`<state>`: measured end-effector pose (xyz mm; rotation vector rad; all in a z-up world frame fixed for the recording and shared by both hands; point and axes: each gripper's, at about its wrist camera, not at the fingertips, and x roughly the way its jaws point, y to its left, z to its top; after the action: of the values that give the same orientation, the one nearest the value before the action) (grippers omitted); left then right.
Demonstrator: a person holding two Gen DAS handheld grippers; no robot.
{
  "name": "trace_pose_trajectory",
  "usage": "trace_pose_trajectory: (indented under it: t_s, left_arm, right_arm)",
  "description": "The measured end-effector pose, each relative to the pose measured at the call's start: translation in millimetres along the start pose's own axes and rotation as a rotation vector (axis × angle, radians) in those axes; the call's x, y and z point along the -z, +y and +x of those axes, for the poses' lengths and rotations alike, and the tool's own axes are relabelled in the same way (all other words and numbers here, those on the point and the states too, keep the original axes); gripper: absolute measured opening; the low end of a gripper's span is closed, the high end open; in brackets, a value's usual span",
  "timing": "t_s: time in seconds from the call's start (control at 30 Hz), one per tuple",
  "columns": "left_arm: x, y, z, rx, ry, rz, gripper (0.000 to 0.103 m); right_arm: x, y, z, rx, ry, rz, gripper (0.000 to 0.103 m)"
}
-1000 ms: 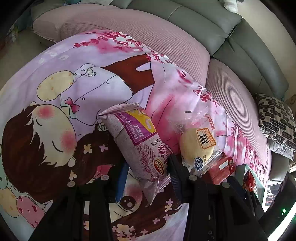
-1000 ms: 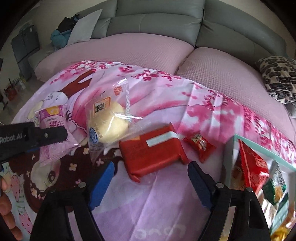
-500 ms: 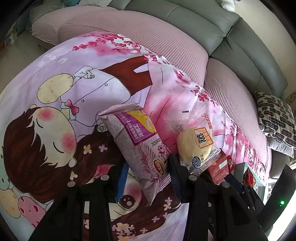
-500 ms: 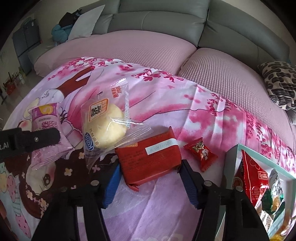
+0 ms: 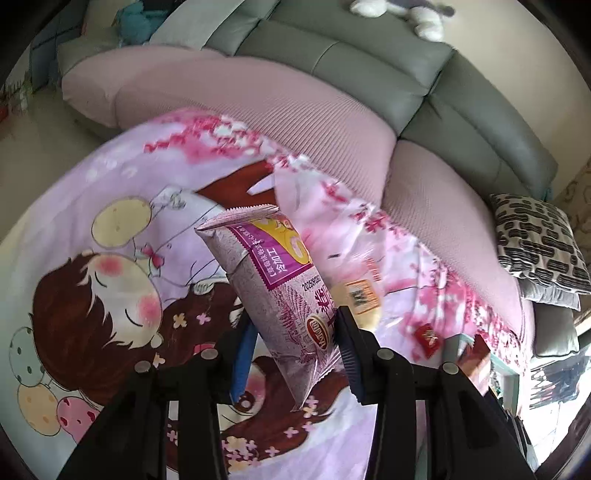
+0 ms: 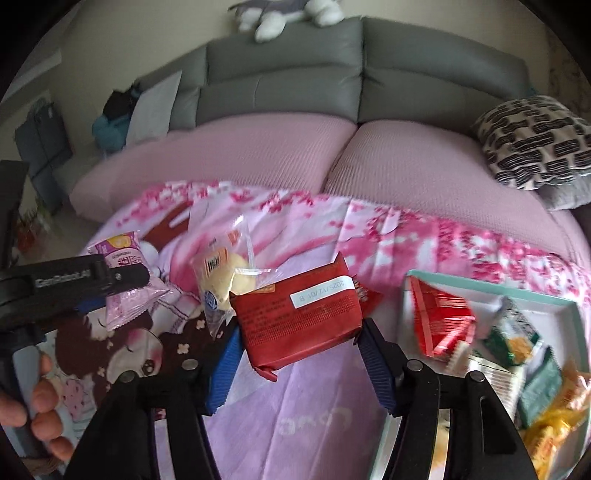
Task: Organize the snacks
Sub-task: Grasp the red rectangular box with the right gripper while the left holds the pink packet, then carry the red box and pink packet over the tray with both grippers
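Observation:
My left gripper [image 5: 295,354] is shut on a purple snack pack [image 5: 273,284] and holds it lifted off the cartoon blanket [image 5: 110,258]; the pack also shows in the right wrist view [image 6: 125,273]. My right gripper [image 6: 299,354] is shut on a red wrapped snack block [image 6: 299,317], raised above the blanket. A clear bag with a yellow bun [image 6: 225,273] lies between the two; it also shows in the left wrist view [image 5: 360,299]. A small red sachet [image 5: 426,334] lies on the blanket. The teal-rimmed tray [image 6: 491,291] at right holds several snack packs.
A grey sofa with pink seat covers [image 6: 258,147] runs behind the blanket. A black-and-white patterned cushion [image 6: 535,140] sits at the right. A plush toy [image 6: 288,14] lies on the sofa back. The person's hand [image 6: 40,398] holds the left gripper's handle.
Both grippers have lifted: the purple pack and the red block have come up off the blanket. The right gripper closed on the red block and swung toward the tray.

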<state>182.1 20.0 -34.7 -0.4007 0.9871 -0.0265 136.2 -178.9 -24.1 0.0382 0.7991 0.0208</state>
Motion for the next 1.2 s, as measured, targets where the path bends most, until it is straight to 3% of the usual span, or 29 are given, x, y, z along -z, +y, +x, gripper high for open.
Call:
trace_pose_trajectory:
  t_s: [0.33, 0.7, 1.0, 1.2]
  left_arm:
    - [3.3, -47.2, -32.5, 0.058, -0.074, 0.115, 0.044]
    - [15.8, -89.1, -45.2, 0.109, -0.093, 0.223, 0.044]
    - [45.5, -141.6, -44.4, 0.216, -0.039, 0.350, 0.044]
    - [81.8, -189.8, -47.5, 0.274, -0.003, 0.496, 0.044]
  right_arm:
    - [5.7, -19.5, -51.1, 0.075, -0.055, 0.077, 0.065]
    - [16.6, -67.4, -75.9, 0.136, -0.072, 0.195, 0.065]
    - [32.1, -141.4, -95.2, 0.310, -0.071, 0.320, 0.065]
    - [51.0, -194.9, -117.0, 0.397, -0.081, 0.435, 0.065]
